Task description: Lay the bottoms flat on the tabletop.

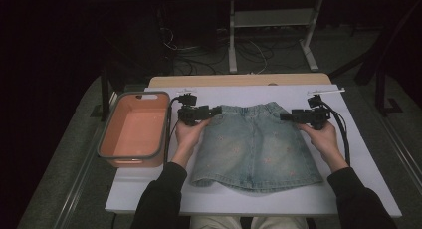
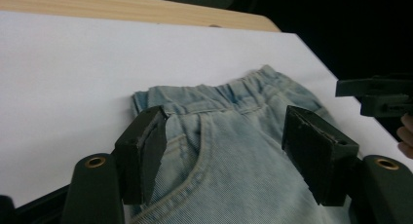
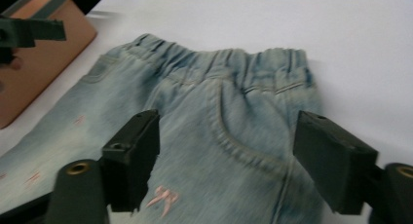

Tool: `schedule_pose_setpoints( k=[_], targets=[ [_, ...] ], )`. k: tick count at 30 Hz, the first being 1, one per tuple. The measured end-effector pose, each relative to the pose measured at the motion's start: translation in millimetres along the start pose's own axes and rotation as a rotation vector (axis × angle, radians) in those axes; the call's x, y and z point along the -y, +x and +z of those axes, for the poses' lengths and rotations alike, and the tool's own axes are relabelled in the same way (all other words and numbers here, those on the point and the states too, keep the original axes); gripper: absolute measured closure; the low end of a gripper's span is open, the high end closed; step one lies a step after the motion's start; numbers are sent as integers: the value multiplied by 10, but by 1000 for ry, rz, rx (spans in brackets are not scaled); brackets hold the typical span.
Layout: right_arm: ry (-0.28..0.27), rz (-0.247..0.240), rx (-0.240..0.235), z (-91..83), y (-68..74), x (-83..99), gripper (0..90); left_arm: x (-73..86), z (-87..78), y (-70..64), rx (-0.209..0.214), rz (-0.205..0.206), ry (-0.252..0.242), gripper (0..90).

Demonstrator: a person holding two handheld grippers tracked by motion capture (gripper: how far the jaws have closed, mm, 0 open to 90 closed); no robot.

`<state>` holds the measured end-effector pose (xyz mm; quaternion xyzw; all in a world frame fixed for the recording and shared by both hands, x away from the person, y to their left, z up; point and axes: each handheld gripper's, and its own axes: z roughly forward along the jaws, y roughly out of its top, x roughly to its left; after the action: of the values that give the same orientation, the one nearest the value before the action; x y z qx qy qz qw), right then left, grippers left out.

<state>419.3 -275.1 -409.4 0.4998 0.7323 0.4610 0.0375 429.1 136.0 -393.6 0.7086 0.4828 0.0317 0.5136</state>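
A light blue denim skirt [image 1: 256, 144] with small pink embroidery lies flat on the white table cover, waistband at the far side. My left gripper [image 1: 217, 110] hovers at the skirt's left waist corner, open, its jaws straddling the left pocket [image 2: 195, 160] and touching nothing firmly. My right gripper [image 1: 283, 117] hovers at the right waist corner, open over the right pocket [image 3: 243, 141]. In the left gripper view the skirt [image 2: 234, 151] sits between the pads [image 2: 146, 151]; in the right gripper view the skirt [image 3: 195, 126] lies beneath the pads [image 3: 131, 156].
An orange bin [image 1: 133, 129] with a grey rim stands left of the skirt, empty inside. The white cover [image 1: 358, 154] spans the table, with a wooden edge [image 1: 239, 80] at the far side. Cables and a stand frame lie on the floor beyond.
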Motion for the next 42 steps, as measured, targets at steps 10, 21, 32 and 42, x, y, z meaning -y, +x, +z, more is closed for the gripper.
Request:
schedule_pose_setpoints(
  k=[10, 21, 32, 42],
  targets=[
    [-1, -44, 13, -237, 275, 159, 153, 142, -231, -115, 53, 29, -7, 289],
    [-5, -32, -6, -409, 438, 404, 98, 332, -370, -193, 110, 50, 4, 242],
    [6, -1, 27, -651, 549, 746, 59, 495, -424, -293, 132, 117, 87, 177],
    [23, 54, 70, -869, 519, 1007, 144, 651, -499, -369, 163, 140, 128, 158]
  ],
)
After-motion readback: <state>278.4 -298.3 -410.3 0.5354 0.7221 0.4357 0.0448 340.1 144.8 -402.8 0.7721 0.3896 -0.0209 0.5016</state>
